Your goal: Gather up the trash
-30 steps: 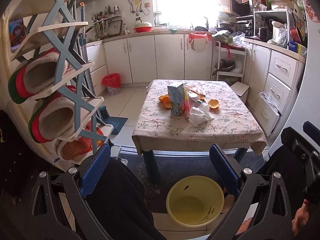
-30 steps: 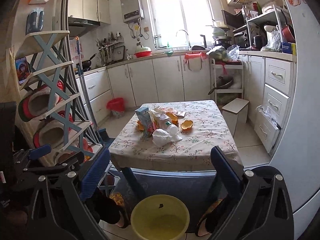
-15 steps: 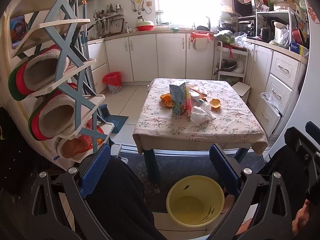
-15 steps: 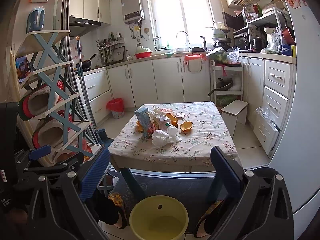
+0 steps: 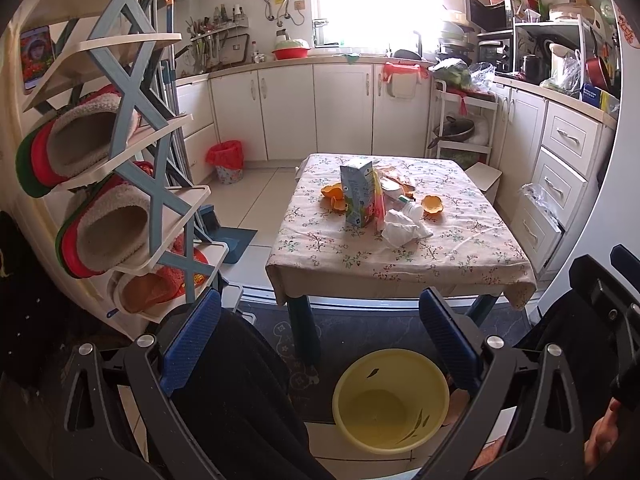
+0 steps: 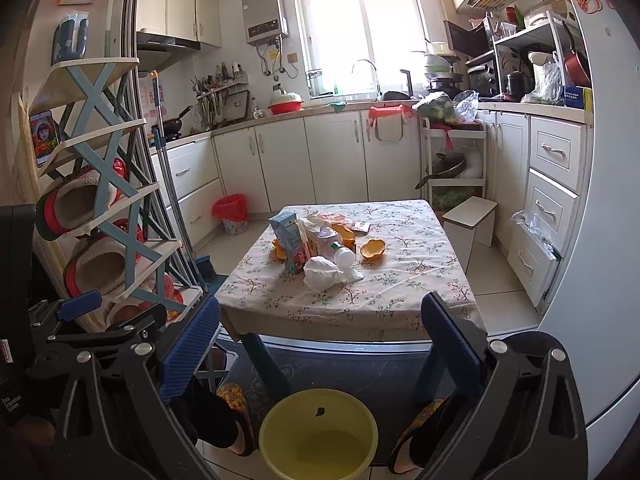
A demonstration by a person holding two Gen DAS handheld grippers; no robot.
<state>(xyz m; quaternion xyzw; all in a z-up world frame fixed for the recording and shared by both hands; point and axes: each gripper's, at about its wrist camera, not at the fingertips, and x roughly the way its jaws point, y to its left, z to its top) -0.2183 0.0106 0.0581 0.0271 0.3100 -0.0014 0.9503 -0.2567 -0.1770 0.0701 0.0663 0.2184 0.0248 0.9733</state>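
Observation:
A low table [image 5: 400, 256] [image 6: 360, 300] with a floral cloth holds a heap of trash: a blue carton [image 5: 357, 194] [image 6: 289, 242], a crumpled white tissue [image 5: 402, 230] [image 6: 324, 274], a small white bottle [image 5: 412, 210] [image 6: 344, 256] and orange peels [image 5: 433, 205] [image 6: 373, 249]. A yellow basin [image 5: 390, 400] [image 6: 318, 436] stands on the floor in front of the table. My left gripper [image 5: 320, 344] and right gripper [image 6: 320, 344] are both open and empty, held well short of the table above the basin.
A shoe rack with slippers [image 5: 104, 152] [image 6: 100, 208] stands at the left. A red-lined bin [image 5: 229, 162] [image 6: 232, 214] is by the far cabinets. White drawers [image 5: 560, 184] and a stool [image 6: 470, 220] are at the right. The person's feet [image 6: 236, 420] flank the basin.
Both grippers have moved slightly closer to the table and a little higher. Nothing on the table has moved; both stay open.

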